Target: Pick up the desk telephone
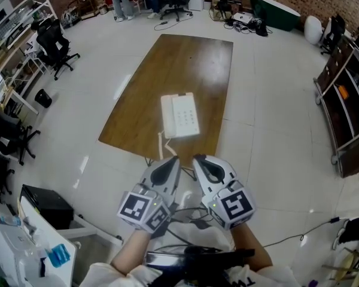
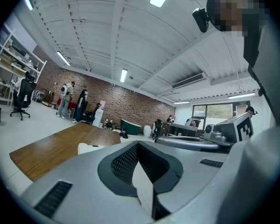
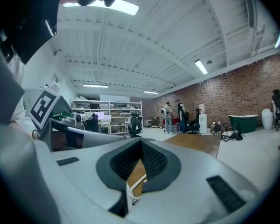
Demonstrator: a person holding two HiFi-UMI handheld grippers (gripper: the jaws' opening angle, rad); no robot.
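Found the desk telephone (image 1: 180, 115) lying flat on the wooden table (image 1: 185, 64), toward the table's near end, with the handset along the left side and the keypad to the right. Traced a coiled cord (image 1: 161, 143) from the telephone's near left corner toward the table's near edge. Observed the left gripper (image 1: 172, 159) and the right gripper (image 1: 198, 159) held side by side close to that near edge, near each other but apart, both pointing toward the telephone and touching neither it nor the cord. Confirmed in the left gripper view jaws closed tip to tip with nothing between them, and the telephone in sight beyond the tips on the table top. Confirmed in the right gripper view jaws likewise pressed together and empty, with a sliver of table and the cord showing below the tips. Recorded a pale tiled floor (image 1: 269, 100) all round the table, black office chairs (image 1: 54, 43) to the left, an open shelf unit (image 1: 347, 112) to the right, and people (image 1: 122, 2) standing at the far end of the room.
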